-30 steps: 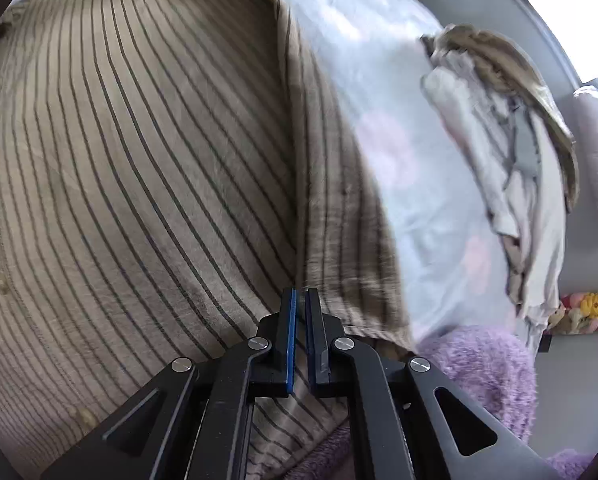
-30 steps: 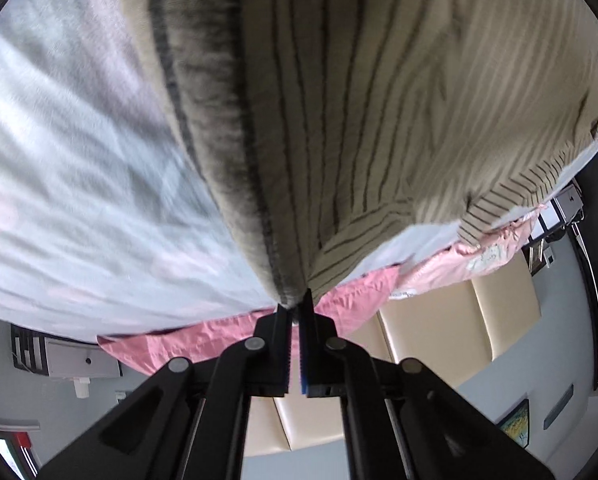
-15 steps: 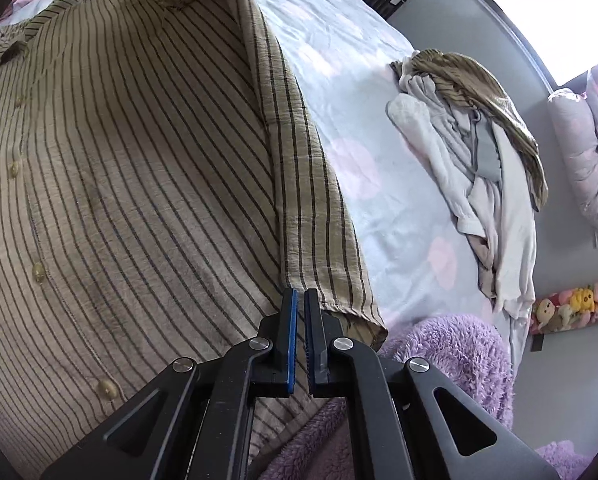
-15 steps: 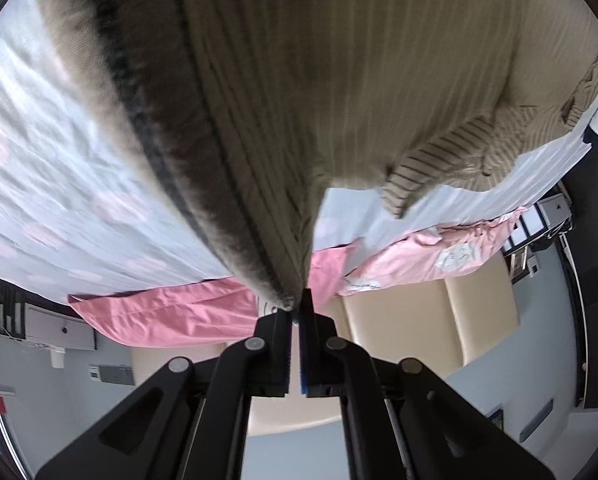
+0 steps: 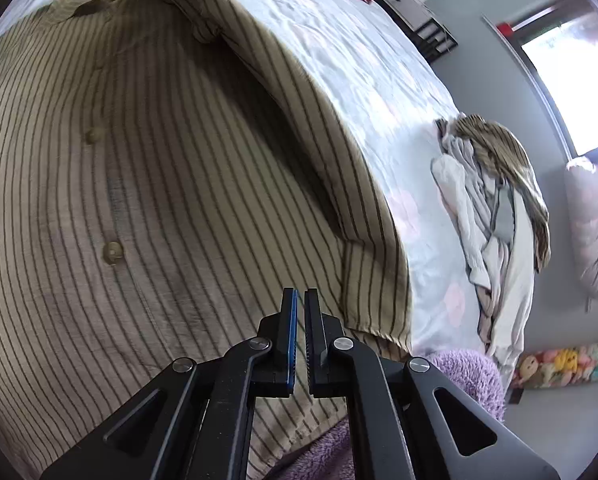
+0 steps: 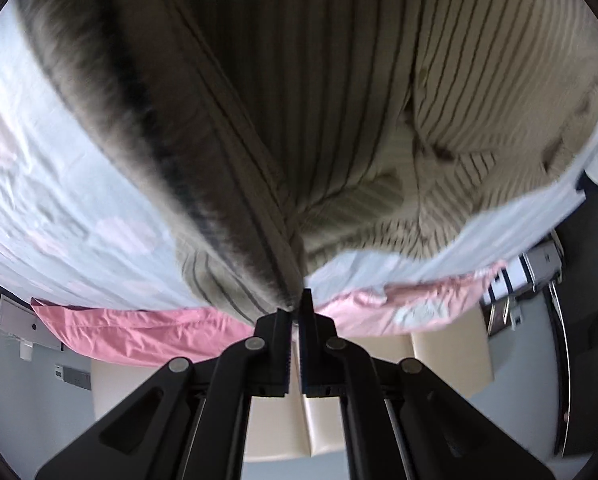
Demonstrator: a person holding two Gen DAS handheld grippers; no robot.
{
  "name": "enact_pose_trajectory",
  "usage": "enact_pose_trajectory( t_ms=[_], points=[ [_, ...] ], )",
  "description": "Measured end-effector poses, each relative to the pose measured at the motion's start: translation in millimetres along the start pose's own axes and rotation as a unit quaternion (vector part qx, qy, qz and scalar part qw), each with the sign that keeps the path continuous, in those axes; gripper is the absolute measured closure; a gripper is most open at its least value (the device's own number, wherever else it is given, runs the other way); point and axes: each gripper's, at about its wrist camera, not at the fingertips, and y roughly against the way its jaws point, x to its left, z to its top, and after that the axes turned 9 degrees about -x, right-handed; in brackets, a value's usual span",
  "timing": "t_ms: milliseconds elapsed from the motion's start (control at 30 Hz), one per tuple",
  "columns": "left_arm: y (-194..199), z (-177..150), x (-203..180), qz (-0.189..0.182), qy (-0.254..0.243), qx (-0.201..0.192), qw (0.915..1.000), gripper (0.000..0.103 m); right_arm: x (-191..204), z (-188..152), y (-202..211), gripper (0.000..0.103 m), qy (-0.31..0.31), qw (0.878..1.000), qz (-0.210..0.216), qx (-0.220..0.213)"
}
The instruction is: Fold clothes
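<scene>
A beige shirt with thin dark stripes (image 5: pixel 159 180) lies button side up on the pale blue bed sheet (image 5: pixel 359 60). Its right side and sleeve rise in a long fold that ends at the cuff (image 5: pixel 375 280). My left gripper (image 5: pixel 300 294) is shut low over the shirt's lower part, the cloth running right up to its tips. In the right wrist view the same shirt (image 6: pixel 319 100) hangs bunched and taut from my right gripper (image 6: pixel 297 300), which is shut on a pinch of its edge above the sheet (image 6: pixel 59 160).
A heap of white and tan clothes (image 5: pixel 495 208) lies at the bed's right edge. A fluffy purple blanket (image 5: pixel 459 372) sits at the near corner. Pink pillows (image 6: pixel 139 332) and a beige headboard (image 6: pixel 439 364) are at the bed's head. Plush toys (image 5: pixel 563 364) line the floor.
Both grippers have travelled with the cloth, staying shut. The shirt's right side has lifted into a raised fold, and the collar and pink pillows have come into view.
</scene>
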Motion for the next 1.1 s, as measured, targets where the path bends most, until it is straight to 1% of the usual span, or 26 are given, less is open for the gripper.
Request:
enact_pose_trajectory(
  t_ms=[133,233,333,467,500,600,700,767,833,867,900,967,1033,1100],
  points=[
    [3,3,13,-0.002,0.014,-0.005,0.9999,0.099,-27,13,-15,0.101,0.001,1.000,0.004,-0.013],
    [2,4,19,-0.008,0.022,-0.001,0.9997,0.099,-29,14,-21,0.101,0.012,1.000,0.009,-0.014],
    [2,6,21,-0.015,0.024,-0.002,0.9996,0.099,-22,10,-20,0.101,0.013,1.000,0.023,-0.014],
    [2,7,20,-0.023,0.024,-0.002,0.9994,0.099,-14,9,-18,0.101,0.033,0.998,0.042,-0.013],
    [3,6,21,-0.025,0.024,-0.002,0.9994,0.099,-15,10,-19,0.101,0.034,0.998,0.043,-0.013],
    [6,6,21,-0.026,0.023,-0.004,0.9994,0.099,-35,20,-24,0.101,0.016,0.999,0.022,-0.020],
    [8,6,23,-0.025,0.024,-0.007,0.9994,0.098,-52,33,-33,0.100,0.007,0.999,0.019,-0.027],
    [9,6,27,-0.025,0.026,-0.008,0.9993,0.098,-62,42,-39,0.096,-0.009,0.999,0.032,-0.027],
    [8,8,33,-0.022,0.034,-0.009,0.9991,0.098,-67,47,-43,0.086,-0.024,0.998,0.045,-0.021],
    [8,8,36,-0.020,0.039,-0.010,0.9990,0.098,-69,48,-43,0.073,-0.030,0.998,0.044,-0.019],
    [8,9,38,-0.019,0.043,-0.010,0.9989,0.098,-71,47,-42,0.064,-0.039,0.998,0.044,-0.018],
    [7,12,42,-0.018,0.048,-0.011,0.9986,0.098,-70,41,-34,0.061,-0.058,0.997,0.048,-0.011],
    [9,14,45,-0.024,0.053,-0.013,0.9982,0.098,-67,33,-25,0.060,-0.077,0.996,0.051,0.006],
    [12,17,51,-0.033,0.065,-0.016,0.9972,0.097,-64,23,-10,0.060,-0.131,0.989,0.063,0.033]
  ],
)
